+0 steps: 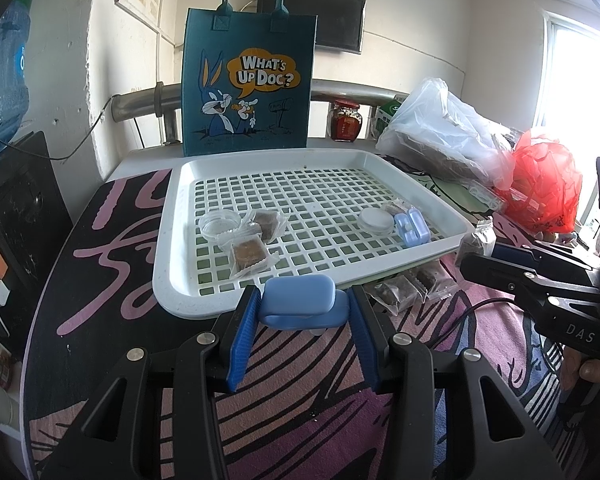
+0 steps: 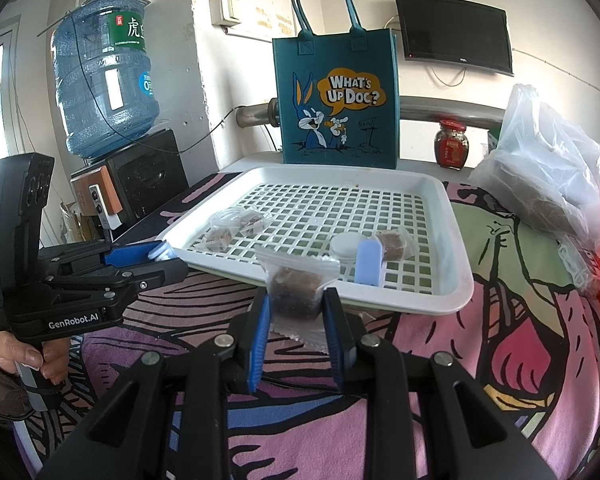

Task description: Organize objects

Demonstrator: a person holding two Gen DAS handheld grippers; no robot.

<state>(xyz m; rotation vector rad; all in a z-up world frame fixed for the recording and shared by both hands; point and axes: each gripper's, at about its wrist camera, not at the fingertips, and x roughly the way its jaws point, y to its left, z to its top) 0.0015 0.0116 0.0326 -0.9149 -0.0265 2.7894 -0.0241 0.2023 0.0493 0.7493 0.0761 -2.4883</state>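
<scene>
My left gripper (image 1: 302, 308) is shut on a light blue plastic case (image 1: 298, 306) and holds it just in front of the near rim of the white slotted tray (image 1: 168, 280). My right gripper (image 2: 296, 308) is shut on a brown snack in a clear bag (image 2: 296, 292), held before the tray's near rim (image 2: 440, 304). On the tray lie wrapped brown snacks (image 1: 248, 256), a clear round lid (image 1: 218, 222), a white round container (image 1: 375, 220) and a second blue case (image 1: 411, 229). The left gripper also shows in the right wrist view (image 2: 160, 254).
A blue cartoon tote bag (image 1: 248, 80) stands behind the tray. More wrapped snacks (image 1: 404, 288) lie on the patterned cloth right of the tray. Plastic bags (image 1: 440, 132), a red bag (image 1: 540, 184) and a jar (image 1: 345, 120) crowd the right. A water jug (image 2: 104, 80) stands left.
</scene>
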